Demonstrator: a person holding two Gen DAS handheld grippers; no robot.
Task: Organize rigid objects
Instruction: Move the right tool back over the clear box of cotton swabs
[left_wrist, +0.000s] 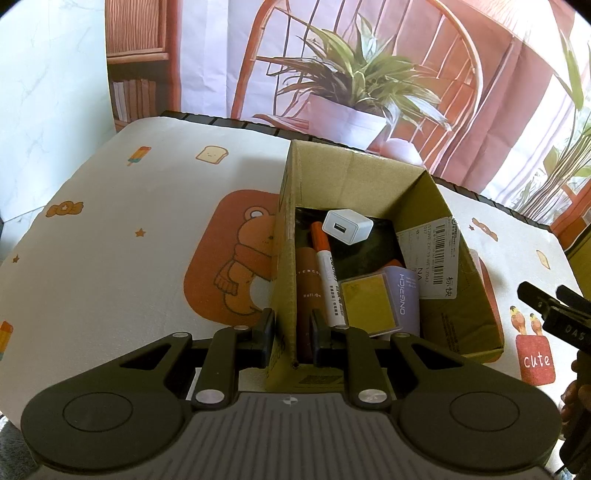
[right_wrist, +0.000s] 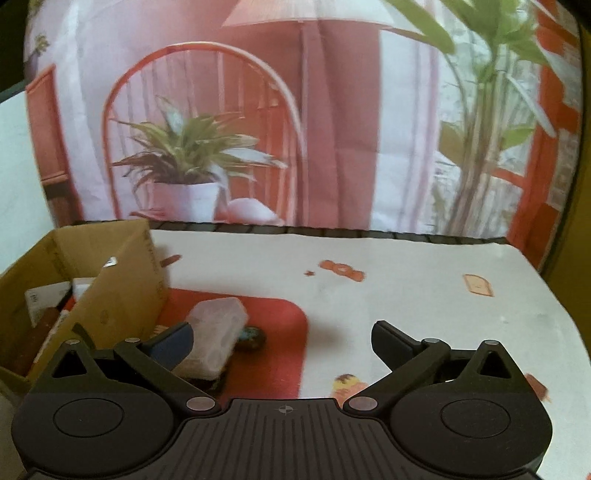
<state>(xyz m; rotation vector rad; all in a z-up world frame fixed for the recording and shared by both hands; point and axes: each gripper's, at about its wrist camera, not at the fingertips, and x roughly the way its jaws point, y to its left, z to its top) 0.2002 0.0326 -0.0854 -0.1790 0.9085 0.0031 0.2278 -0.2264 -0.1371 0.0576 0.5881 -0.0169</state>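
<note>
Two grippers: left gripper (left_wrist: 289, 332) clamps the cardboard box (left_wrist: 288, 258) wall; right gripper (right_wrist: 282, 341) gapes wide, empty. Bottle (left_wrist: 308, 291) label reads "Roll-On"; marker (left_wrist: 327, 273) text illegible.

I count one cardboard box (left_wrist: 373, 173) on my desk (left_wrist: 122, 229), holding one white charger cube (left_wrist: 347, 226), one orange-capped marker (left_wrist: 327, 273), one roll-on bottle (left_wrist: 308, 291), one yellow pad (left_wrist: 369, 302) and one purple packet (left_wrist: 406, 291). Beside the box lie one clear plastic case (right_wrist: 216, 332) and one small dark round thing (right_wrist: 253, 336). I hold two tools, one per hand.

Black claws (right_wrist: 282, 341), silver pivot screws
</note>
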